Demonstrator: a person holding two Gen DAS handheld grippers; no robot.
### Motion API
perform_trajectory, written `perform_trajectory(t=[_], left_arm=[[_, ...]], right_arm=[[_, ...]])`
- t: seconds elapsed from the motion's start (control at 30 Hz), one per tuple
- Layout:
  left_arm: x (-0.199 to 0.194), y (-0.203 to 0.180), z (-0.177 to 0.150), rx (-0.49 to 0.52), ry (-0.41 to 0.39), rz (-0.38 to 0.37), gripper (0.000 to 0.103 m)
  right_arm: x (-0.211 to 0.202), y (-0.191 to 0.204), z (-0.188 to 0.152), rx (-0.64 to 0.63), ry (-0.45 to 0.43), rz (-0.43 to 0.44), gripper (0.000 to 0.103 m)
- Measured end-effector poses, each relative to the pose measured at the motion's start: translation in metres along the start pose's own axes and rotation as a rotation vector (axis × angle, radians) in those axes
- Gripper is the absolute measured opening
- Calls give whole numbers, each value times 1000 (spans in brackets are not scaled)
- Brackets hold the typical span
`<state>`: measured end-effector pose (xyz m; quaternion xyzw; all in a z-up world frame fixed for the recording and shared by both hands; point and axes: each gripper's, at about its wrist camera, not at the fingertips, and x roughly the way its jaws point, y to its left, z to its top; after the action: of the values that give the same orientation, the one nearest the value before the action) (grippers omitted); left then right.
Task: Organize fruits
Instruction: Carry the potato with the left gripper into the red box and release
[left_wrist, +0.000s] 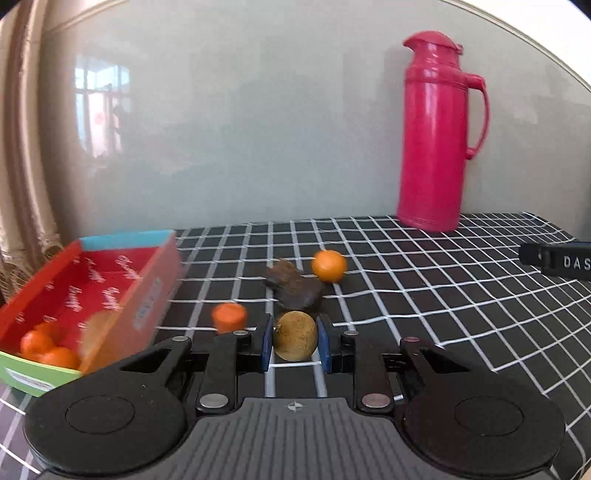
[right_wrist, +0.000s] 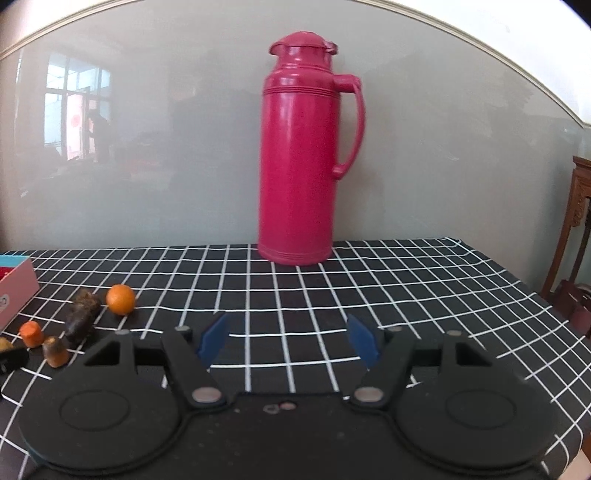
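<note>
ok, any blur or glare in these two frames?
Left wrist: the red box is motion-smeared, while the brown round fruit between the left gripper pads is sharp. Right wrist: fairly sharp; window reflection on the glossy wall; fisheye bends the tablecloth grid.

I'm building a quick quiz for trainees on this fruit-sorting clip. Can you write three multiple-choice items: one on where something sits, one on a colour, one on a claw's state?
1. Where does the flask stand?
A. At the back of the table, by the wall
B. Inside the box
C. Lying on its side at the front edge

2. What colour is the inside floor of the box?
A. Black
B. Red
C. White

3. What is the left claw doing?
A. Wide open over bare cloth
B. Closed on a round brownish-yellow fruit
C. Gripping the flask handle

Answers:
1 A, the flask is upright on the checked tablecloth just before the wall.
2 B, the box floor is red with pale lettering, and oranges lie in it.
3 B, the blue pads sit on both sides of the brownish fruit, while the right claw is open and holds nothing.
</note>
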<state>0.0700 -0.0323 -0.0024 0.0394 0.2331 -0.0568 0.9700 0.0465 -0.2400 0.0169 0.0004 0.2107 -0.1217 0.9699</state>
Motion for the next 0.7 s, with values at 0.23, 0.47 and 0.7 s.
perform_trajectory(t=[0.23, 0.47, 0.7], left_arm=[[-13, 40, 7, -20, -53, 75, 25], [-13, 89, 10, -73, -81, 168, 25], [-3, 146, 2, -160, -55, 284, 25]], right_arm=[[-1, 25, 3, -29, 0, 32, 70], [2, 57, 3, -69, 1, 75, 70], [1, 83, 3, -97, -8, 119, 70]])
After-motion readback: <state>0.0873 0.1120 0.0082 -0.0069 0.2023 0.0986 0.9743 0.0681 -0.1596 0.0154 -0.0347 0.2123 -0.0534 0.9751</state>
